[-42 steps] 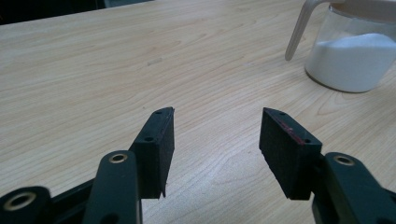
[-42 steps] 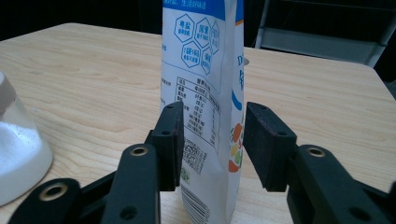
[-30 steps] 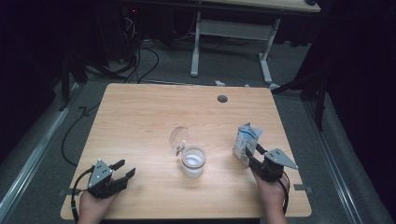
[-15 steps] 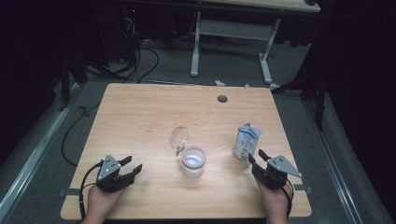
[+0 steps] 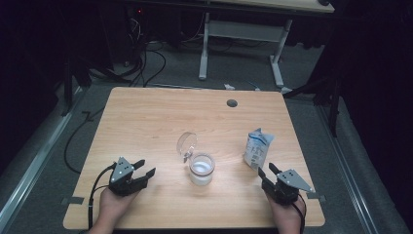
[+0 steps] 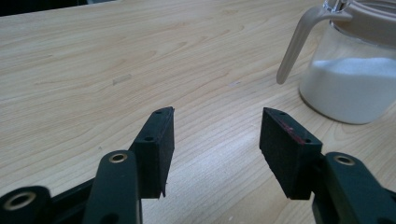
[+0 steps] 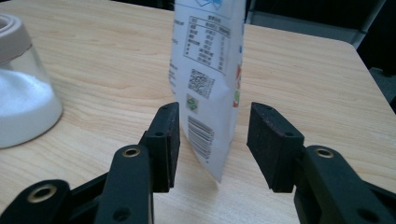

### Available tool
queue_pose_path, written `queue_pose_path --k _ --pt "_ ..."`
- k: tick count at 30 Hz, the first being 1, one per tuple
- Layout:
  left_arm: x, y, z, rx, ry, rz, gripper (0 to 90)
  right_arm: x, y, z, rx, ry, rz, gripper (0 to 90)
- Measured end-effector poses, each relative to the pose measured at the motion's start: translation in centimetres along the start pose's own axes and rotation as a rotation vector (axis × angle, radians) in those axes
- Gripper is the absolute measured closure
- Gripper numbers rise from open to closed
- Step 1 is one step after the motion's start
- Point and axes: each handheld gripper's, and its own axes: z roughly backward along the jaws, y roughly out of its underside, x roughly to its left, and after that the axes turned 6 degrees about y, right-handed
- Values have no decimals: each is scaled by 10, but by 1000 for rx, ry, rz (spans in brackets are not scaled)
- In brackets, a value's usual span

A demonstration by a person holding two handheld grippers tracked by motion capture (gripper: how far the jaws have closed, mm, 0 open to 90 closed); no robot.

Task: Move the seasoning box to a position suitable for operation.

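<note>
A glass jar (image 5: 201,168) part full of white powder stands mid-table, its hinged lid (image 5: 187,144) flipped open toward the far side. My left gripper (image 5: 146,166) rests low to the jar's left, open and empty. In the left gripper view the jaws (image 6: 215,121) point at bare wood, with the jar (image 6: 350,88) ahead on the right. A white printed pouch (image 5: 256,147) stands upright to the jar's right. My right gripper (image 5: 266,169) is open just short of it. In the right gripper view the pouch (image 7: 210,60) rises between the jaw tips (image 7: 212,112), a gap on each side.
The wooden table (image 5: 146,117) has a round cable hole (image 5: 232,103) near its far edge. The jar (image 7: 23,102) sits at the left of the right gripper view. Beyond the table stand another desk's legs (image 5: 204,48) and floor cables (image 5: 141,58).
My left gripper has slid right, closer to the jar. My right gripper has drawn back a little toward the near edge, away from the pouch. Jar and pouch stay put.
</note>
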Motion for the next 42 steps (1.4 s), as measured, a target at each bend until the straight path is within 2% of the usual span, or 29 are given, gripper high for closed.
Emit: queue_pose_path --k 5,15,20,23,24,27,33,35,38,42 --pt "0 0 -2 -5 0 8 455 7 1 1 3 -10 12 520" --pt "1 -2 -1 -5 -4 8 458 26 -1 -2 7 -63 53 528" --pt "1 -1 1 -5 -13 9 461 39 -4 -8 15 -100 76 565" --pt "1 -1 3 -9 -17 12 467 43 -5 -10 16 -112 77 579" --pt "1 0 5 -1 -22 -1 474 46 -5 -13 17 -121 75 594" --pt "2 1 8 -5 -31 8 478 51 -7 -18 19 -128 75 622" --pt "3 1 14 -12 -47 11 479 60 -9 -26 30 -161 89 618" --pt "4 1 17 -12 -51 16 478 65 -9 -30 32 -177 104 606" --pt "3 -1 18 -14 -48 57 483 73 -10 -38 23 -198 132 612" --pt "-1 -2 16 -16 -39 66 486 79 -10 -44 27 -209 153 614"
